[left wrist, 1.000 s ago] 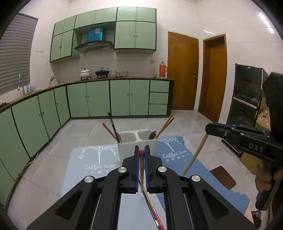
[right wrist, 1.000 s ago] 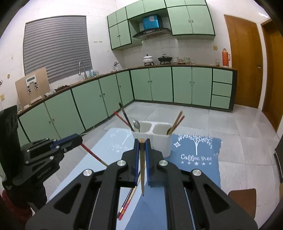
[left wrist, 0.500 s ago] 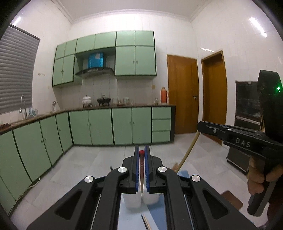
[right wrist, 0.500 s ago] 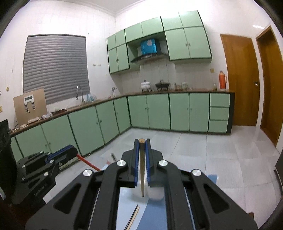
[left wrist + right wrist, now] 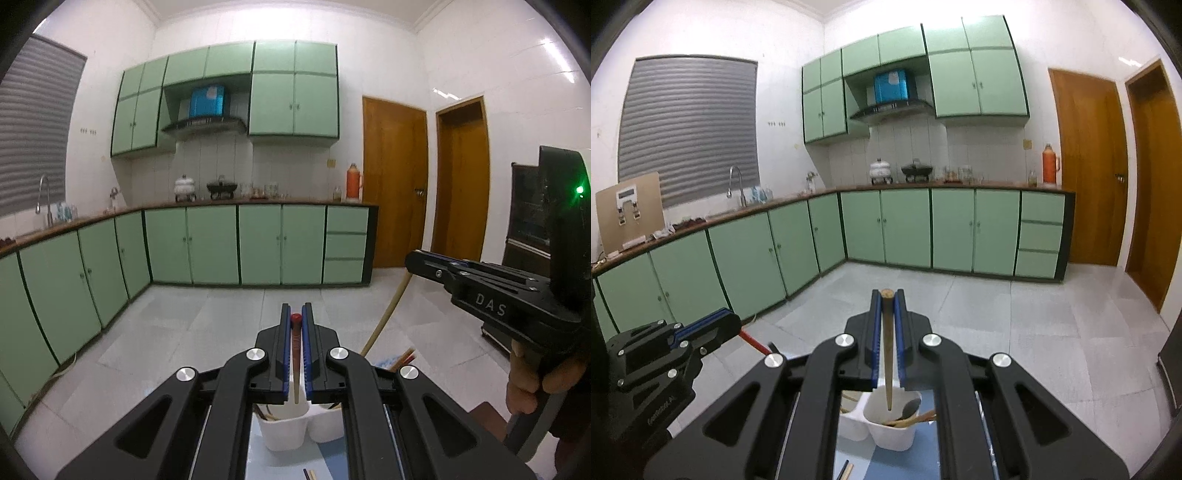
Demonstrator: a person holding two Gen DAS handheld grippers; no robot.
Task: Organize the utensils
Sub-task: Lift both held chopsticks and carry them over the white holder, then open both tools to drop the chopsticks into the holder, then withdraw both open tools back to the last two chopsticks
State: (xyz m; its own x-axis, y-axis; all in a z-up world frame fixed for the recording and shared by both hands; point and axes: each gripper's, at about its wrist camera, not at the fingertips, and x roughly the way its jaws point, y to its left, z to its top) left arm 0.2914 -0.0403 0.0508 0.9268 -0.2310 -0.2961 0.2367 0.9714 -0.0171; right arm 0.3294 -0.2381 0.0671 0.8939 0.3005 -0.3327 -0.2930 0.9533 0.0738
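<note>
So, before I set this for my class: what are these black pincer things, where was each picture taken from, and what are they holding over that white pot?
No robot here: a person holds a hand-operated two-finger gripper in each hand. Each gripper carries a wide-angle camera looking forward along its fingers, so each picture shows its own gripper from behind.

In the left wrist view, the left gripper is shut on a red-tipped chopstick. At the right edge you see the right gripper, with the person's fingers around its handle.

In the right wrist view, the right gripper is shut on a wooden chopstick, whose tip hangs above the white utensil holder. That holder has two compartments and already holds other utensils, including a spoon. It stands on a blue mat. Behind is a kitchen with green cabinets.
</note>
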